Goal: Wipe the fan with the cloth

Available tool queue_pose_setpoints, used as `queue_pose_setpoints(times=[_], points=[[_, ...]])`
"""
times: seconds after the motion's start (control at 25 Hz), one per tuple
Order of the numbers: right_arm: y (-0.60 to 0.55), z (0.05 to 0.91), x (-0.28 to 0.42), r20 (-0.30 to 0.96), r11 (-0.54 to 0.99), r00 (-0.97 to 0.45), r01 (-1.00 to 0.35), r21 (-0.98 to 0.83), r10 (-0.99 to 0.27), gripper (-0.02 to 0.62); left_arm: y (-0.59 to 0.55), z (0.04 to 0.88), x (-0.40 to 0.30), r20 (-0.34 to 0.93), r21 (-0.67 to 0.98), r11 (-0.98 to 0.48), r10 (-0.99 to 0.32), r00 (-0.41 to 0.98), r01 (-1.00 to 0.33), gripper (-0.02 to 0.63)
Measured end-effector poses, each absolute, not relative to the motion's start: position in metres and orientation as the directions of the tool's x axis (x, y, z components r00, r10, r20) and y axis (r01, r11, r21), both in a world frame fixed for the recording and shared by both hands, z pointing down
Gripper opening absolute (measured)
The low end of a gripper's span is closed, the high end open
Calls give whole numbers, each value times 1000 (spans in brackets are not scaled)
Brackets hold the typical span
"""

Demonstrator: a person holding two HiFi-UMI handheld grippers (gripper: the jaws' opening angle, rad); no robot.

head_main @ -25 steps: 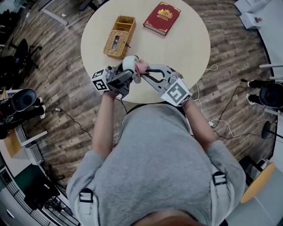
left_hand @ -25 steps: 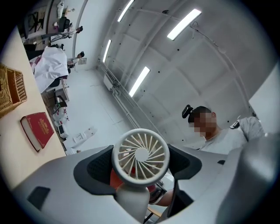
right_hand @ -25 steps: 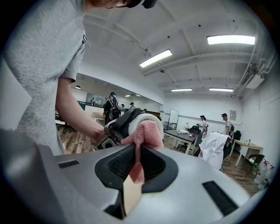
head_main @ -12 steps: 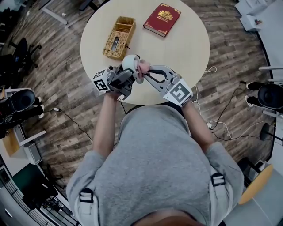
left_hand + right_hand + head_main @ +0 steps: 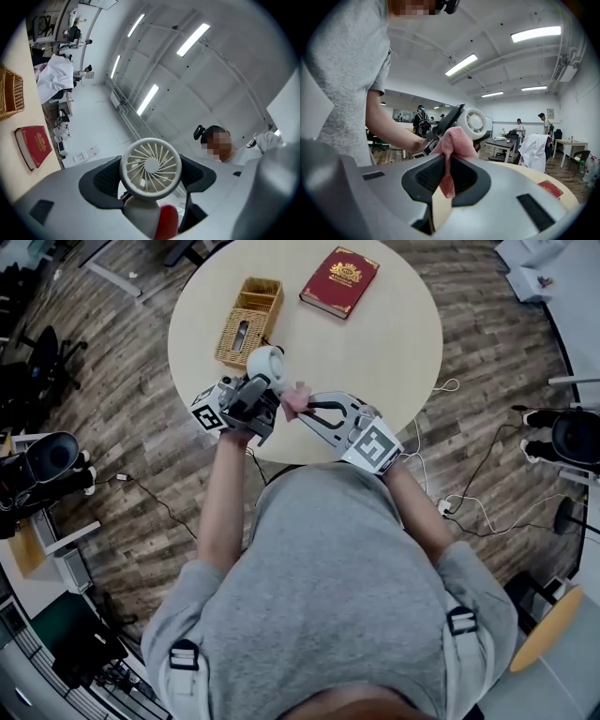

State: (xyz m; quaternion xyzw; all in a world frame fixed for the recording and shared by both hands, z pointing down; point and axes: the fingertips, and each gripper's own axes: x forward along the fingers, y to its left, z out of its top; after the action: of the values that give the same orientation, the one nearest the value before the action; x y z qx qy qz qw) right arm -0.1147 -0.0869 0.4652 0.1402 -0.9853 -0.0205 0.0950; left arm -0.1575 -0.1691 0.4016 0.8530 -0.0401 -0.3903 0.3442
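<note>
A small white hand fan with a round grille is held up off the round table. My left gripper is shut on the fan's handle; in the left gripper view the fan stands upright between the dark pads, grille toward the camera. My right gripper is shut on a pink cloth, which touches the fan's side just below the head. In the right gripper view the cloth bunches between the jaws with the fan right behind it.
A wicker basket stands on the table's left part and a red book lies at the far side. Cables and camera stands sit on the wooden floor around the table. People and desks show in the room behind.
Both grippers have lifted and shifted slightly left and away. The fan's head now points more toward the basket, with the cloth still against it.
</note>
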Motion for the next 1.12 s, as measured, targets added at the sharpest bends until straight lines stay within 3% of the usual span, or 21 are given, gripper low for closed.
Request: queue_pose_setpoints(times=[0.44,0.56,1.12], points=[[-95,446,-117,111,947,-943,-305,101,-315,38,-168,422,-129,-553,663,-732,-337,762,157,374],[-106,455,-103,168,932,-919,-339,128,-357,38,-167,425,-128,-532,673,-728,-355,769,130,374],[-105,465,-125,230,912,-890,-350,214,-395,37,-185,441,-117,-353,693,-706,-509,785,-146,374]])
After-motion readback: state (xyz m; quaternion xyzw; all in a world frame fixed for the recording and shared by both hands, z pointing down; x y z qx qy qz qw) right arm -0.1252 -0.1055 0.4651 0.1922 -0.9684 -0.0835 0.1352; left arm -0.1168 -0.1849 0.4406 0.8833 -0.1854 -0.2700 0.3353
